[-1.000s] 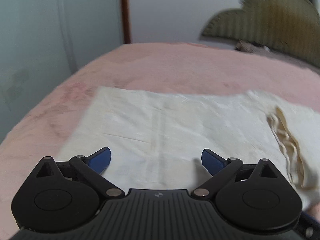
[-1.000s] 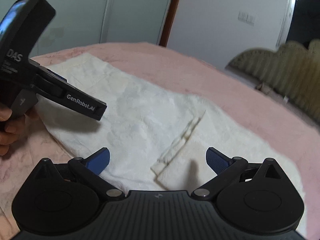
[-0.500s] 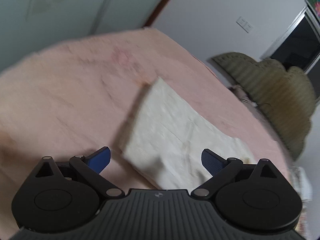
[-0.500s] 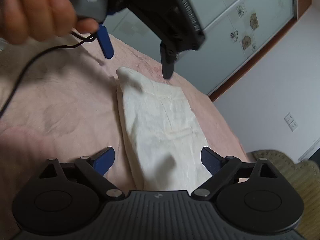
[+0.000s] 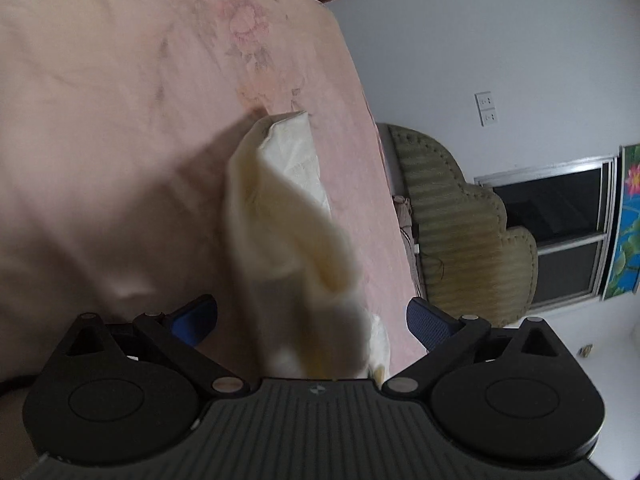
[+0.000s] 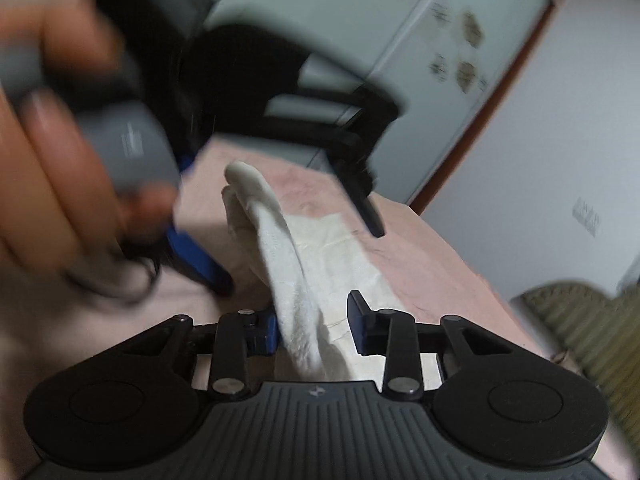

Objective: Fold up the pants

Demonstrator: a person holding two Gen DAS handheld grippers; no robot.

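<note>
No words or numbers come through legibly here, only a small white emblem on the ribbed dark grey gripper body [image 6: 316, 391] and blurred white print on the grey handle [image 6: 132, 142].
</note>
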